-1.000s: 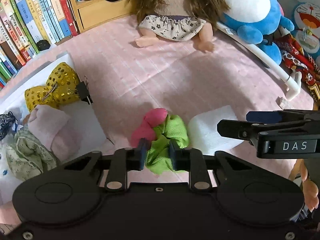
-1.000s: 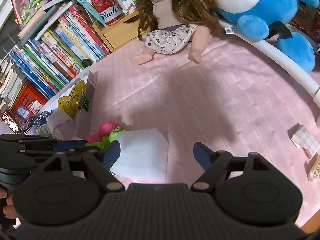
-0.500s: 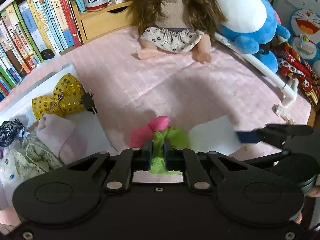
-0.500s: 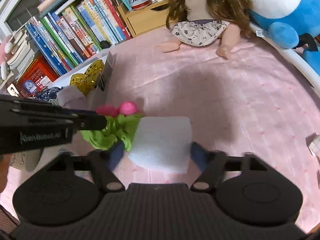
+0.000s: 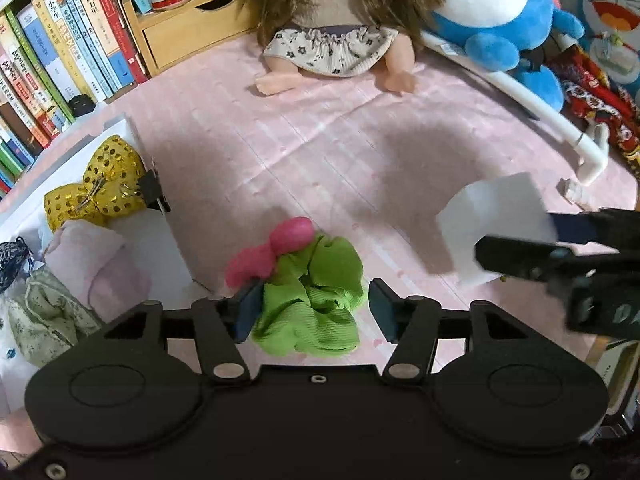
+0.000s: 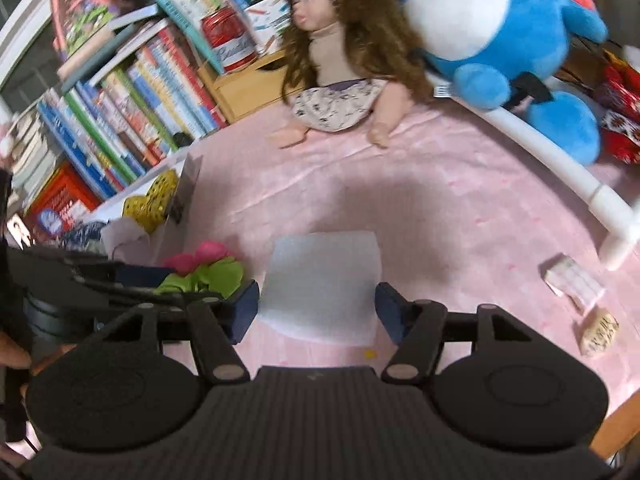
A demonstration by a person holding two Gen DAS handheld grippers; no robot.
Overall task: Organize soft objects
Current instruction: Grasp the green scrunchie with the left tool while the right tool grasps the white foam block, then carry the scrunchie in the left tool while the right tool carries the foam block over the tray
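Two hand-held grippers at work. Left hand-held gripper (image 5: pixel 313 307): jaws opening, spread round green scrunchie (image 5: pixel 312 300), pads not pressing; pink scrunchie (image 5: pixel 272 252) touching it, both on pink desk (image 5: pixel 320 148) just beside white box (image 5: pixel 168 248). Right hand-held gripper (image 6: pixel 318 307): closing on white foam block (image 6: pixel 320 280), pads at its sides, firm contact unclear. Probably best to re-centre on scrunchie, pinch thick folds, avoid snagging pink one, lift clear w/ no drag, then drop into box.

Doll (image 5: pixel 332 20) head cut off at 12 o'clock; right gripper (image 5: pixel 560 256) blurred at 3 o'clock; book (image 5: pixel 84 36) titles too small.
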